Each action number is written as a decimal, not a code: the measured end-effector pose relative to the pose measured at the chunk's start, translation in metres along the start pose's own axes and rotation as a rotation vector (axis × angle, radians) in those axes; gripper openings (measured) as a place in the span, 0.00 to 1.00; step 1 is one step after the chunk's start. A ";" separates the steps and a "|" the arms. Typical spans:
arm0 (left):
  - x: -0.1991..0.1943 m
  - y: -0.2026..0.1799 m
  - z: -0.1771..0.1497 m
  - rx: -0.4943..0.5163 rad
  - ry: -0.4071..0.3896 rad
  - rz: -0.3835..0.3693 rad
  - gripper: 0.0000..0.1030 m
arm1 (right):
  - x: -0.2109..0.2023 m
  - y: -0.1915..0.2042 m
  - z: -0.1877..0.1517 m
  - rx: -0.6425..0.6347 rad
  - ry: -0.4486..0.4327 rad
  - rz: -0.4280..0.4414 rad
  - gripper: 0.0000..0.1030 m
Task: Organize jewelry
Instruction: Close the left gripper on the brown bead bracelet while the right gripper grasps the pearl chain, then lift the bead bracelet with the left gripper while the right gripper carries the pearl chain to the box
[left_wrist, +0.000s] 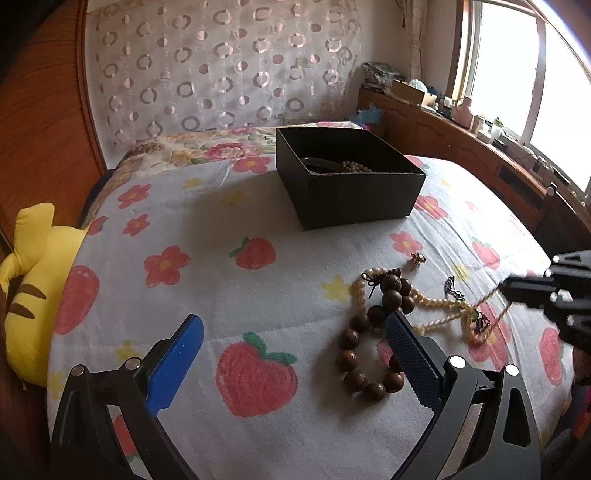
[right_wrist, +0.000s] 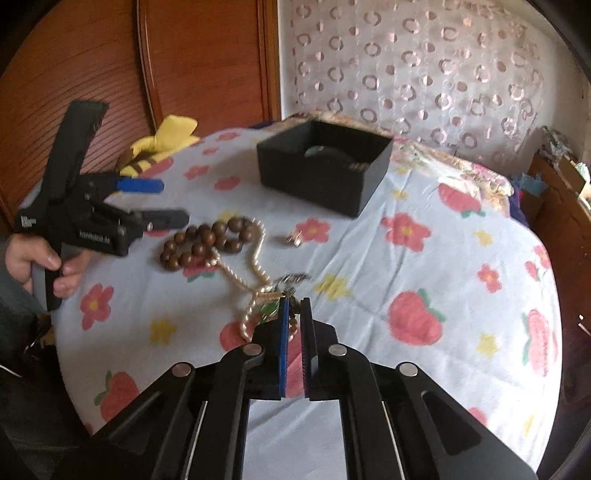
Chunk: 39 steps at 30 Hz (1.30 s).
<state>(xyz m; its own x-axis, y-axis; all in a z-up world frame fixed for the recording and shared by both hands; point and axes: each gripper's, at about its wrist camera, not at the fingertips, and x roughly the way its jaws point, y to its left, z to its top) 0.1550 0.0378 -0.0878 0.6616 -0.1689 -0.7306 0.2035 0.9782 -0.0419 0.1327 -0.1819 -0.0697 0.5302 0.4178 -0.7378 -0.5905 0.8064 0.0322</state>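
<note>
A tangle of jewelry lies on the flowered bedspread: a dark wooden bead bracelet (left_wrist: 369, 332) (right_wrist: 207, 240), a cream pearl necklace (left_wrist: 436, 299) (right_wrist: 255, 254), a dark chain (left_wrist: 452, 291) and a small metal charm (left_wrist: 417, 258) (right_wrist: 294, 236). My right gripper (right_wrist: 294, 302) (left_wrist: 506, 286) is shut on a thin brown bead strand (left_wrist: 487, 297) (right_wrist: 293, 325), which runs taut from the pile. My left gripper (left_wrist: 295, 321) (right_wrist: 175, 201) stands open just left of the wooden bracelet, holding nothing. Further back a black box (left_wrist: 347, 192) (right_wrist: 314, 177) holds beads and a dark bangle.
A yellow plush toy (left_wrist: 33, 288) lies at the bed's left edge against the wooden headboard (right_wrist: 207, 59). A wooden sideboard (left_wrist: 461, 140) with clutter runs under the window on the right. A person's hand (right_wrist: 37, 262) grips the left tool.
</note>
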 end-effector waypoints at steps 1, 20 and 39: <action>0.000 0.000 0.000 -0.001 0.001 -0.001 0.92 | -0.004 -0.002 0.002 0.007 -0.014 -0.001 0.07; 0.007 -0.018 -0.009 0.068 0.076 -0.094 0.39 | -0.049 -0.015 0.039 0.016 -0.191 -0.036 0.06; -0.068 -0.021 0.046 0.099 -0.153 -0.087 0.12 | -0.084 0.004 0.084 -0.048 -0.297 -0.049 0.06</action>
<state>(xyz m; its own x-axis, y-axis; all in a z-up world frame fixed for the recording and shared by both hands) 0.1389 0.0233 -0.0061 0.7389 -0.2763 -0.6145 0.3298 0.9436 -0.0276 0.1371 -0.1790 0.0492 0.7093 0.4890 -0.5077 -0.5844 0.8106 -0.0356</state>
